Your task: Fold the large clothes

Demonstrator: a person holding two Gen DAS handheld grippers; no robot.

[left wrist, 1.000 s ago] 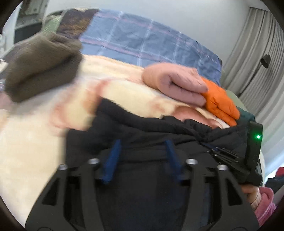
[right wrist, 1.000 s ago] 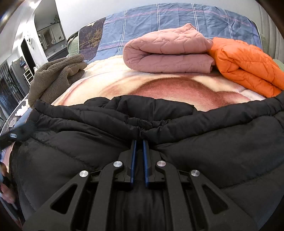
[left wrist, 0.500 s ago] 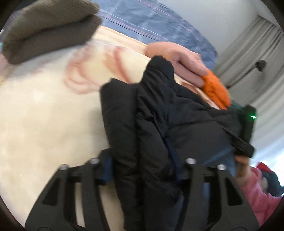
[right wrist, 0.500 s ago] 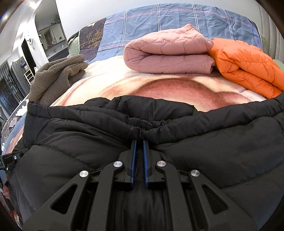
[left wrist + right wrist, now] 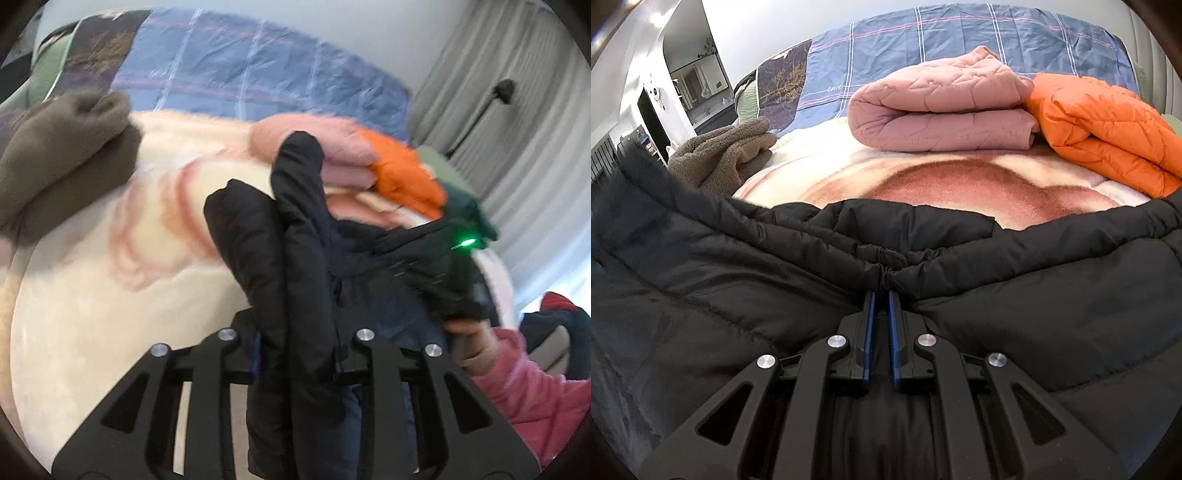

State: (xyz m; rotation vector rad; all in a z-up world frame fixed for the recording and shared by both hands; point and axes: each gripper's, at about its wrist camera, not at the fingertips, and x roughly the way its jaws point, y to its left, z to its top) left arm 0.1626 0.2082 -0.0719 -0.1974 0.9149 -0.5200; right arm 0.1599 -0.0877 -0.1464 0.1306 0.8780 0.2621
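A black puffer jacket lies across the near part of the bed. My right gripper is shut on a gathered fold of its edge. In the left wrist view my left gripper is shut on a thick bunch of the same jacket, which stands up between the fingers and hides the tips. The right gripper with its green light shows at the right there, held by a hand in a pink sleeve.
The bed has a cream and pink blanket. A folded pink quilted garment and an orange puffer lie at the back, a brown fleece at the left. Grey curtains hang to the right.
My left gripper has closed on the jacket's left side and lifted it up and over toward the right. The right gripper has held still on its fold.
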